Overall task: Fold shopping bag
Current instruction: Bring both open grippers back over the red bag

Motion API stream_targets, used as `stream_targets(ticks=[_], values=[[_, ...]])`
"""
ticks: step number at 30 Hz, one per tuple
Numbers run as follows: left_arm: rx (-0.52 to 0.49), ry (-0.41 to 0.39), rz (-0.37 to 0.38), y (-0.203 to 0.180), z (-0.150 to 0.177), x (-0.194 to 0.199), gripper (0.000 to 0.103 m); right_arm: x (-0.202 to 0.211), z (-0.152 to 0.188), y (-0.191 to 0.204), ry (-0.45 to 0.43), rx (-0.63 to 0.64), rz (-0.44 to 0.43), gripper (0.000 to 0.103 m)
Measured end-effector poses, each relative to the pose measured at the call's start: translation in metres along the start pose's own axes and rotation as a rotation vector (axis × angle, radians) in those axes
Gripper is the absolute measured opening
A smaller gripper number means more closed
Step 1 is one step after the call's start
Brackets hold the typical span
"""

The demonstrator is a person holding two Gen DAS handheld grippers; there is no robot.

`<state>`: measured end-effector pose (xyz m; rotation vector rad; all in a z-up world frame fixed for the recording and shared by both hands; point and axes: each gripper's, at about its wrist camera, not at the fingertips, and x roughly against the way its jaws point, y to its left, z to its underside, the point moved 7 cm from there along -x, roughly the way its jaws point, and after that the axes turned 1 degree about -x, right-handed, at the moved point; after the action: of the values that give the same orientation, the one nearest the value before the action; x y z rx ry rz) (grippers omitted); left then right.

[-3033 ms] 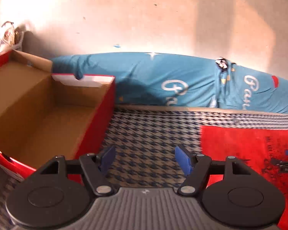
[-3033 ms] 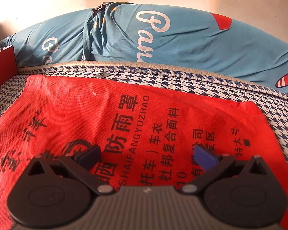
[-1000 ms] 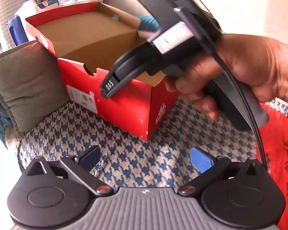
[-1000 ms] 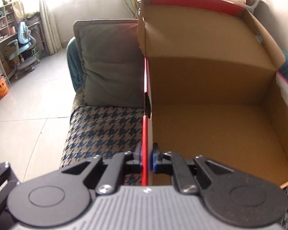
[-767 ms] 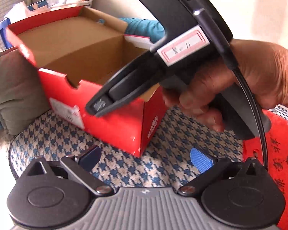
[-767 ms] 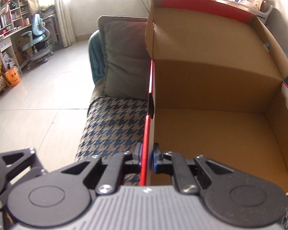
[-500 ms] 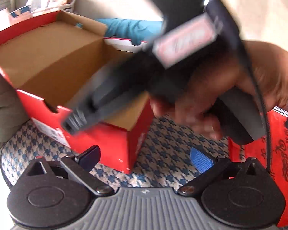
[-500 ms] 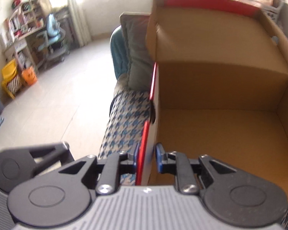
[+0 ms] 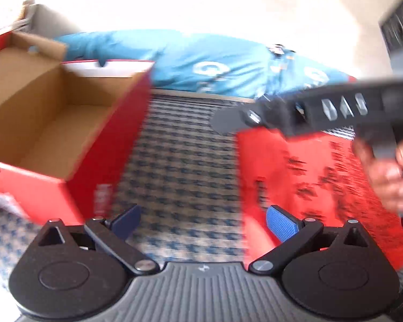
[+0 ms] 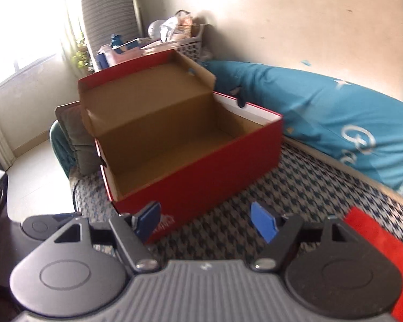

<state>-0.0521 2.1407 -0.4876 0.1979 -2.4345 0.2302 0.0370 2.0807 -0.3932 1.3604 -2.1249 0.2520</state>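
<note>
The red shopping bag (image 9: 309,166) with black print lies flat on the houndstooth cover, at the right of the left wrist view; one corner of it (image 10: 376,241) shows at the lower right of the right wrist view. My left gripper (image 9: 202,224) is open and holds nothing, hovering over the cover with its right finger above the bag's left edge. My right gripper (image 10: 205,222) is opening, with nothing between its fingers, just in front of the red box's near corner. Its black body (image 9: 322,110), held by a hand (image 9: 389,171), hangs blurred above the bag.
An open red shoe box (image 10: 201,166) with a bare cardboard inside stands on the cover, left of the bag (image 9: 53,123). Blue bedding (image 10: 335,123) lies along the wall behind. A grey cushion (image 10: 75,139) sits beyond the box, near the cover's edge.
The right gripper let go of the box's wall, opened, and drew back to the right. The left view swung from the box toward the bag.
</note>
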Motion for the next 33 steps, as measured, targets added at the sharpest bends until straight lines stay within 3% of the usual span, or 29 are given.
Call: stream_targets(ticks=[12, 14, 17, 22, 25, 28, 33], values=[[-0.237, 0.014, 0.159, -0.137, 0.018, -0.023, 0.101, 0.115, 0.15, -0.103, -0.011, -0.288, 0.33, 0.094], [-0.286, 0.032, 0.18, -0.162, 0.022, -0.032, 0.101, 0.133, 0.169, -0.117, -0.02, -0.32, 0.373, 0.101], [-0.337, 0.045, 0.196, -0.187, 0.03, -0.042, 0.101, 0.157, 0.192, -0.137, -0.031, -0.358, 0.413, 0.101], [-0.422, 0.033, 0.198, -0.217, 0.037, -0.053, 0.101, 0.175, 0.202, -0.175, -0.026, -0.341, 0.424, 0.101], [-0.439, -0.015, 0.193, -0.228, 0.024, -0.064, 0.101, 0.178, 0.2, -0.206, -0.059, -0.36, 0.431, 0.101], [-0.425, -0.053, 0.194, -0.239, 0.003, -0.083, 0.101, 0.176, 0.195, -0.243, -0.124, -0.388, 0.445, 0.1], [-0.351, -0.047, 0.201, -0.252, -0.033, -0.119, 0.101, 0.156, 0.187, -0.29, -0.148, -0.401, 0.477, 0.091]])
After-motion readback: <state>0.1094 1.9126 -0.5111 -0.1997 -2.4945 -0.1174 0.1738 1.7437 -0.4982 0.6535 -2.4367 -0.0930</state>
